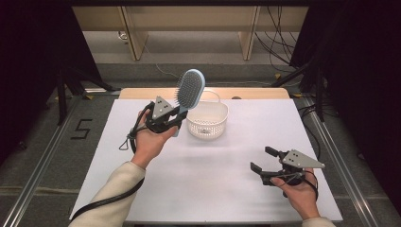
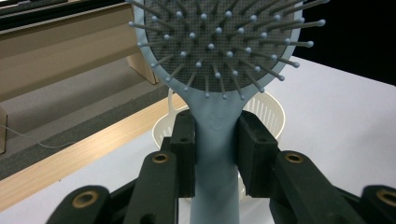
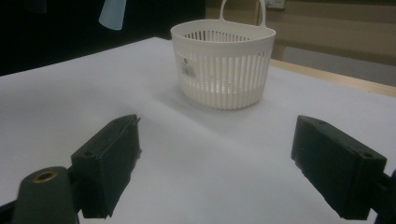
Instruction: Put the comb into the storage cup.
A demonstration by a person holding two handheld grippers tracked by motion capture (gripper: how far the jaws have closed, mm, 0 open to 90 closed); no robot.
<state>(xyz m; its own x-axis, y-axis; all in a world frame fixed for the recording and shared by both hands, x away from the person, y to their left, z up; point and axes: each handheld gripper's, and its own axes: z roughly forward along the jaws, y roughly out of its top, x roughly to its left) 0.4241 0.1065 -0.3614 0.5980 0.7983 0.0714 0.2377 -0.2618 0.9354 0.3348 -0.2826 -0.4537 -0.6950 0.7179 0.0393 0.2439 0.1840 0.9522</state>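
Observation:
A light blue hairbrush is held up in the air, head upward and tilted right, bristles facing me. My left gripper is shut on its handle, both pads pressing the handle's sides just below the bristle head. Behind and below it stands a white slatted basket with a loop handle, upright on the white table. The same basket stands ahead of my right gripper. My right gripper hovers low near the table's front right, jaws wide apart and nothing between them.
The white tabletop ends in a wooden strip at the far edge. Beyond lie grey floor, wooden furniture legs and loose cables. Dark curtains flank both sides. A cable trails from my left gripper along the sleeve.

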